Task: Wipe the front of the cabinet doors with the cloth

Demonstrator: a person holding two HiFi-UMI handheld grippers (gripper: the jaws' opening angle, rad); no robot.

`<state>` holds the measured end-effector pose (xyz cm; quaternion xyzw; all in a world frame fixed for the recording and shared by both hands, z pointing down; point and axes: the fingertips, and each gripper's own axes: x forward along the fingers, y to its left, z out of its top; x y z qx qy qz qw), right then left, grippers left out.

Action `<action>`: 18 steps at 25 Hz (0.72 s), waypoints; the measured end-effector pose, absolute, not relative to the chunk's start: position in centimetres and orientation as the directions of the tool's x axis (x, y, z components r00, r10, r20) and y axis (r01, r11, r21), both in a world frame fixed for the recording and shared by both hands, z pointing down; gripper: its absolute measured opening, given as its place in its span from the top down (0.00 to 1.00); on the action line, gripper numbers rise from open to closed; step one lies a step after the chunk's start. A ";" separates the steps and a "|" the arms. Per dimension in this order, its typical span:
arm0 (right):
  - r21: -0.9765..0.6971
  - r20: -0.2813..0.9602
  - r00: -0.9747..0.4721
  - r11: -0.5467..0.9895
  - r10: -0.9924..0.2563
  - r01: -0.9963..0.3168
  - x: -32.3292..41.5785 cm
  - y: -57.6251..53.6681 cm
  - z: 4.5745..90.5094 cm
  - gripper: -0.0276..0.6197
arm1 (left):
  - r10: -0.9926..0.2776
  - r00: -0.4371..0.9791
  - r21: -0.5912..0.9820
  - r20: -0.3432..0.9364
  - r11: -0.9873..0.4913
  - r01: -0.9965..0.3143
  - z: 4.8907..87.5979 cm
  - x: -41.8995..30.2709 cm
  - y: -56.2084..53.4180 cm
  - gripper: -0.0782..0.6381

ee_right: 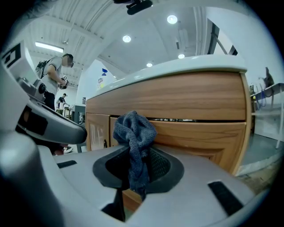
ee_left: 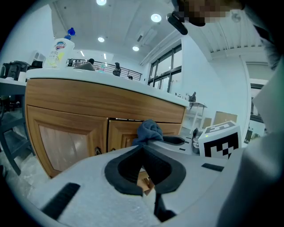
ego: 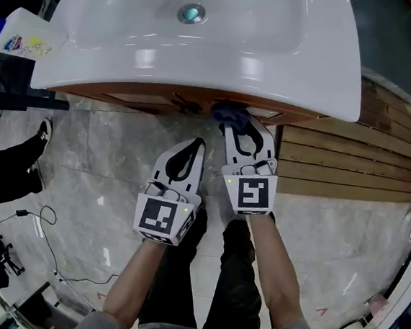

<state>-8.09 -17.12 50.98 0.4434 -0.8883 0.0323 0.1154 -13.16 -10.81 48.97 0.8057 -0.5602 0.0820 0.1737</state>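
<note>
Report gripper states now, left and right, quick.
Left hand-held gripper: closed, nothing between its jaws.
Right hand-held gripper: closed on the blue cloth.

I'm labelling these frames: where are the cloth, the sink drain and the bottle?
cloth (ee_right: 133, 129), right gripper view, on its bunched upper part.
sink drain (ego: 191, 13), head view, on its round metal centre.
bottle (ego: 28, 37), head view, on the middle of its label.
</note>
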 end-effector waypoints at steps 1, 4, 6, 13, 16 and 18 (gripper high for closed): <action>0.048 0.239 -0.575 0.601 -0.783 -0.798 -7.4 -17.2 51.0 0.84 | -0.873 0.362 0.189 0.326 -0.315 -0.930 48.9 -12.7 -10.9 0.88; 0.038 0.228 -0.554 0.576 -0.801 -0.817 -5.4 -17.4 50.8 0.84 | -0.868 0.374 0.193 0.326 -0.326 -0.925 48.8 -11.2 -11.0 0.88; 0.032 0.221 -0.535 0.555 -0.815 -0.831 -3.9 -17.6 50.6 0.84 | -0.866 0.379 0.194 0.325 -0.331 -0.923 48.7 -10.2 -11.1 0.88; 0.011 0.229 -0.449 0.464 -0.863 -0.886 2.7 -18.1 50.6 0.84 | -0.852 0.406 0.196 0.332 -0.358 -0.913 48.5 -6.4 -10.9 0.88; 0.004 0.236 -0.411 0.424 -0.880 -0.906 5.7 -18.2 50.8 0.84 | -0.845 0.414 0.196 0.337 -0.367 -0.909 48.4 -5.2 -10.6 0.88; 0.002 0.234 -0.389 0.401 -0.891 -0.916 7.1 -18.3 50.7 0.84 | -0.843 0.415 0.196 0.342 -0.368 -0.909 48.3 -4.6 -10.3 0.88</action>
